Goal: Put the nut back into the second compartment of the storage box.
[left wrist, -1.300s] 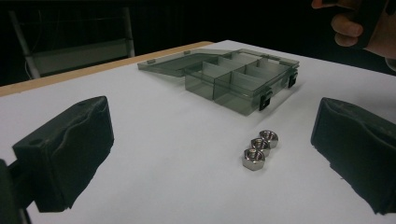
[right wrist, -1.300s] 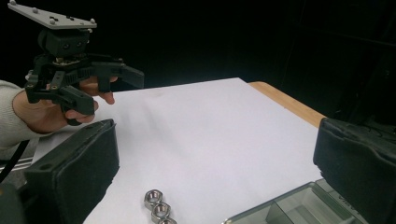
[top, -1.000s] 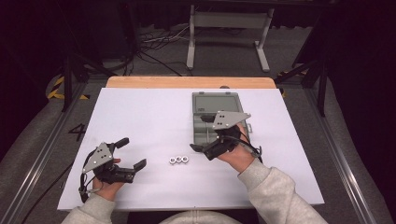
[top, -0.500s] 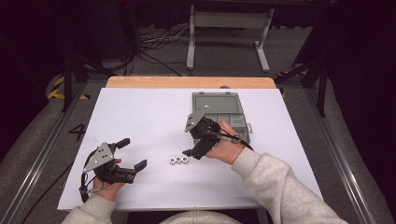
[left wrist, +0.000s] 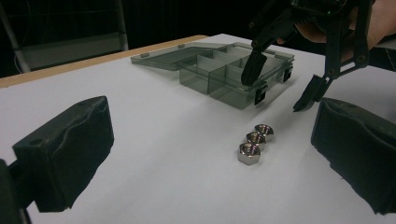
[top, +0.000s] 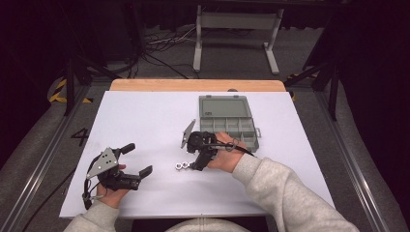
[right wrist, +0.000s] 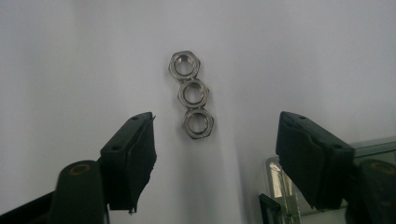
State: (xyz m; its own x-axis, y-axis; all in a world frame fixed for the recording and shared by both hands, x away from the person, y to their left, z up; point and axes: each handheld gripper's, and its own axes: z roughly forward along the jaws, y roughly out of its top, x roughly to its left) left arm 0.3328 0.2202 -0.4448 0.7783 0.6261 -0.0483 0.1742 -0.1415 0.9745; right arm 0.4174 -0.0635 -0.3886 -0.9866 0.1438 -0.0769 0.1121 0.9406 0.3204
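While hovering over the work, largest first:

Table (top: pixel 145 121): white, flat; keeps the approach steep, straight down.

Organizer box (top: pixel 228 121): lid open, compartments facing up, just behind the nuts.

Right gripper (right wrist: pixel 215 154): spread wide, empty, poised above the nuts, box side.

Left gripper (top: pixel 131 159): released, idle, well left of the nuts.

Nuts (right wrist: pixel 192 107): three in a touching row, in front of the box; best to straddle only the end nut, close gently.

White sheet (top: pixel 145 125) covers the table (top: pixel 193 85) — bare wood edge shows at the far side. Three nuts (top: pixel 183 166) in a touching row lie between the two grippers, nearer the right one. Open compartment box (top: pixel 227 121) sits just beyond the right gripper.
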